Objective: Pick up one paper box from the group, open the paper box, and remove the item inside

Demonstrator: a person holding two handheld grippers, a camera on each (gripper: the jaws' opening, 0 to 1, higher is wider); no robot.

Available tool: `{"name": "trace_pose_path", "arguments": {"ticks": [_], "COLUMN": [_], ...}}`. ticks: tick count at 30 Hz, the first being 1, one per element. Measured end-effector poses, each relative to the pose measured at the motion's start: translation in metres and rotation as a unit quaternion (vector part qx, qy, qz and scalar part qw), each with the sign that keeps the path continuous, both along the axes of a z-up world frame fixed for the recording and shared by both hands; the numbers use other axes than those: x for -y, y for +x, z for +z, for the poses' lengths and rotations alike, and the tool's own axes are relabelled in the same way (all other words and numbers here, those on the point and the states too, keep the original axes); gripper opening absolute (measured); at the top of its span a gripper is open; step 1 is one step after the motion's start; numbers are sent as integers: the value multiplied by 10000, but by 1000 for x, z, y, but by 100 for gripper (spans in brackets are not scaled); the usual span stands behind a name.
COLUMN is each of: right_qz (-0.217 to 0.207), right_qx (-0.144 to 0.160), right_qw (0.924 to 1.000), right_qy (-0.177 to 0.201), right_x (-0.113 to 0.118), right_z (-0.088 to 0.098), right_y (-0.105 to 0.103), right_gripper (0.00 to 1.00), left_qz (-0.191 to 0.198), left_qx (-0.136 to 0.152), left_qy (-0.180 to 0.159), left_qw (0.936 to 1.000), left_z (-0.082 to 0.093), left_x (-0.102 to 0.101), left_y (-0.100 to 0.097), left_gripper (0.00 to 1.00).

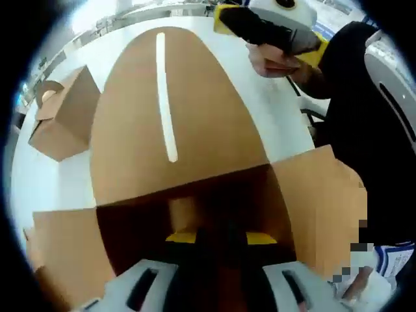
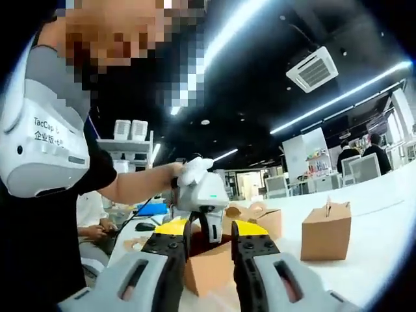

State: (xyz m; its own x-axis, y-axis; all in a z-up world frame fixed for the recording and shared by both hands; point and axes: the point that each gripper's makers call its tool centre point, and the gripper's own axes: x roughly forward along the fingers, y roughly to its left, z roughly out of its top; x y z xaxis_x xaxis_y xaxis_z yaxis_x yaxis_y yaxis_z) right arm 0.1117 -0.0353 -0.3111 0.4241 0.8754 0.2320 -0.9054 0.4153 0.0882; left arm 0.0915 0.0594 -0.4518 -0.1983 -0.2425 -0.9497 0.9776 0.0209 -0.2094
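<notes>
So the left hand-held gripper is reaching down into the opened brown paper box on the white worktop, probably after the item. Its tips vanish in the dark interior, so its grip's unclear. The right hand-held gripper hovers, slightly parted and empty.

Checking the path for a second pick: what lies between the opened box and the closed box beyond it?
In the left gripper view, only bare white table separates the opened box from the closed box.
</notes>
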Motion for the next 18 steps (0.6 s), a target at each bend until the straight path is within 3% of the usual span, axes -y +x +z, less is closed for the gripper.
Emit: {"name": "trace_pose_path", "arguments": {"ticks": [4, 6, 16, 18], "right_qz": [-59, -97, -109, -122], "right_qx": [33, 54, 77, 118], "right_qw": [10000, 9999, 9999, 9999], "right_qy": [-33, -51, -42, -13], "right_x": [4, 5, 3, 5], "right_z": [2, 2, 6, 10], "right_y": [2, 3, -2, -2], "right_gripper": [26, 26, 26, 26], "left_qz": [58, 85, -56, 76], "left_qx": [97, 366, 374, 467], "left_qy": [52, 96, 28, -193], "left_qw": [9999, 9992, 9993, 9987], "left_z": [-2, -4, 0, 5], "left_x": [2, 1, 0, 6], "left_y": [3, 12, 7, 12], "left_gripper": [20, 15, 14, 14]}}
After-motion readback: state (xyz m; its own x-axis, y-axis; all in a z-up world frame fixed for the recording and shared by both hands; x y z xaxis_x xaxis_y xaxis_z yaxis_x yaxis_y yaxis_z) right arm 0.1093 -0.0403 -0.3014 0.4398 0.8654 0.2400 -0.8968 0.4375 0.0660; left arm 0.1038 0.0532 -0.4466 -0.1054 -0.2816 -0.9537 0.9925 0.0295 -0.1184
